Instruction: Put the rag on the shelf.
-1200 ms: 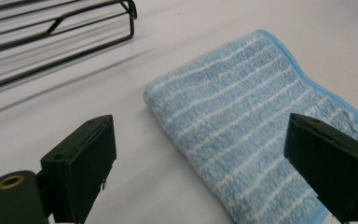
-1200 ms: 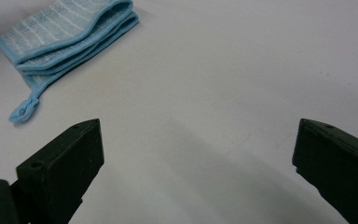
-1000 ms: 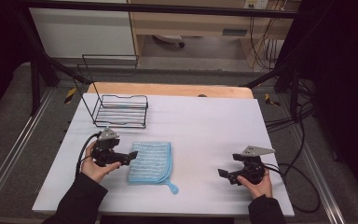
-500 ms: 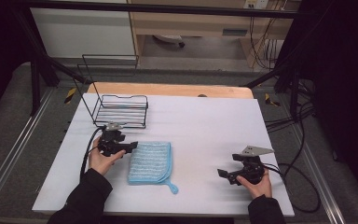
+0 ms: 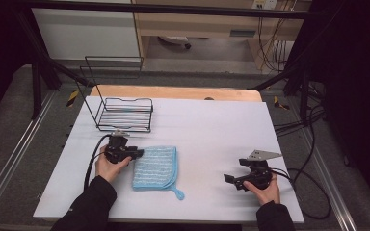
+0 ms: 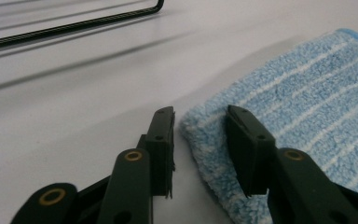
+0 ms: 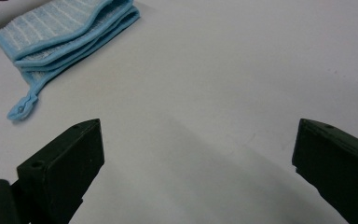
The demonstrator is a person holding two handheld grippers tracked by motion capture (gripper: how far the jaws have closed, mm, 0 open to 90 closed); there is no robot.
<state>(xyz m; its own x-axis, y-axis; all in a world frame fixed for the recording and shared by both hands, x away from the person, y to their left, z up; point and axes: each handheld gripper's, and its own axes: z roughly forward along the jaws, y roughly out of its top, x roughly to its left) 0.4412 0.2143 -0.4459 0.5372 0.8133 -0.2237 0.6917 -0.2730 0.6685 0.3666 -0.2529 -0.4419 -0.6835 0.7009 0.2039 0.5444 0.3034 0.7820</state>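
High view: a folded blue cloth [image 5: 155,167] lies on the white counter [image 5: 212,125], the left gripper [image 5: 136,154] at its near-left corner. Left gripper view: jaws have just been closing around that corner, not yet pinching; better to bite deeper, catching every layer. Right gripper view: right gripper [image 7: 196,158] jaws wide open, empty.

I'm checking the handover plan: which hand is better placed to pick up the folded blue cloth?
Left. The left gripper straddles a corner of the blue cloth, its jaws having just been closing around it. The right gripper sits well apart, jaws wide over bare table.
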